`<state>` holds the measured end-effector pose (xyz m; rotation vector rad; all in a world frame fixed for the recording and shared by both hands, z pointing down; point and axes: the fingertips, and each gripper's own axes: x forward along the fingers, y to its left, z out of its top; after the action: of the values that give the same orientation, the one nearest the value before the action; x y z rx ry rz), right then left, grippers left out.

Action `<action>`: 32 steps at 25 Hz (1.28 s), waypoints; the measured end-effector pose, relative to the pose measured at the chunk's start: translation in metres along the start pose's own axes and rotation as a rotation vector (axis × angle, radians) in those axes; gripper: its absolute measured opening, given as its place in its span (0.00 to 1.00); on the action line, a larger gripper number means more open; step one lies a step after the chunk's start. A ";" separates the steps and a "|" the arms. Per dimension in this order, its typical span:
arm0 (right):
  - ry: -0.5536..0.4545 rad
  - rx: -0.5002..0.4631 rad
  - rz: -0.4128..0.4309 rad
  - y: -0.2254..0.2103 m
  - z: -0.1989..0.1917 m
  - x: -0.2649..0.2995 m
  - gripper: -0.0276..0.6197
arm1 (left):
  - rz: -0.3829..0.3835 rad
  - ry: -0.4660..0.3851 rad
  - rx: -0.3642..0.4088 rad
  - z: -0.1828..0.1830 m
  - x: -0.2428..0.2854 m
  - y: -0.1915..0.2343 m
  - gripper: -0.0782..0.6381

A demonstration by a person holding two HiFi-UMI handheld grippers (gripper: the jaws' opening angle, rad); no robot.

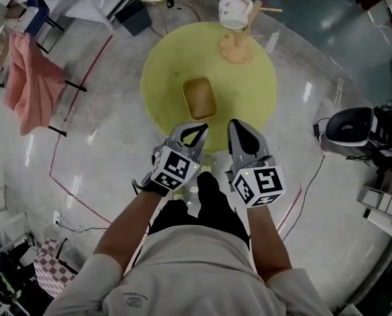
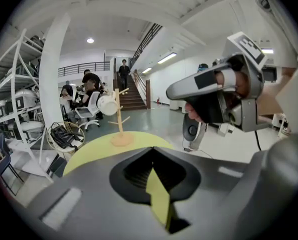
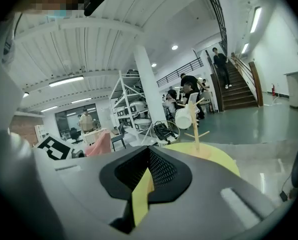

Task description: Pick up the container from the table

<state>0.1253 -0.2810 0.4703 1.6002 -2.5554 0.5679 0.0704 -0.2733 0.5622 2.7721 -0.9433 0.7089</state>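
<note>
A shallow brown rectangular container [image 1: 199, 98] lies in the middle of the round yellow table [image 1: 163, 78]. My left gripper [image 1: 195, 130] and right gripper [image 1: 239, 126] hover side by side over the table's near edge, just short of the container. Each one's jaws are closed together with nothing between them. In the left gripper view the shut left gripper [image 2: 153, 148] hides the container, and the right gripper [image 2: 214, 91] shows to the right in a hand. In the right gripper view the shut right gripper [image 3: 149, 148] also covers the container.
A wooden mug tree [image 1: 239, 45] with a white mug [image 1: 234, 12] stands at the table's far edge. A pink cloth [image 1: 26, 84] hangs on a rack at left. A black-and-white machine [image 1: 354, 129] sits on the floor at right. People sit at desks [image 2: 86, 91] beyond.
</note>
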 end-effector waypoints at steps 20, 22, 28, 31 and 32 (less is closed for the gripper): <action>0.112 0.083 0.053 -0.061 -0.064 0.084 0.06 | -0.077 0.345 0.203 -0.125 0.108 0.012 0.16; 0.114 0.087 0.050 -0.063 -0.066 0.084 0.06 | -0.080 0.368 0.230 -0.133 0.113 0.012 0.16; 0.132 0.100 0.033 -0.070 -0.077 0.084 0.06 | -0.089 0.420 0.290 -0.149 0.126 0.012 0.16; 0.143 0.102 0.027 -0.068 -0.081 0.086 0.06 | -0.093 0.443 0.309 -0.157 0.129 0.013 0.16; 0.145 0.102 0.026 -0.068 -0.083 0.087 0.06 | -0.088 0.448 0.317 -0.159 0.129 0.014 0.16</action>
<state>0.1347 -0.3528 0.5872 1.4962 -2.4816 0.7973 0.0897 -0.3129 0.7625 2.6890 -0.6593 1.4941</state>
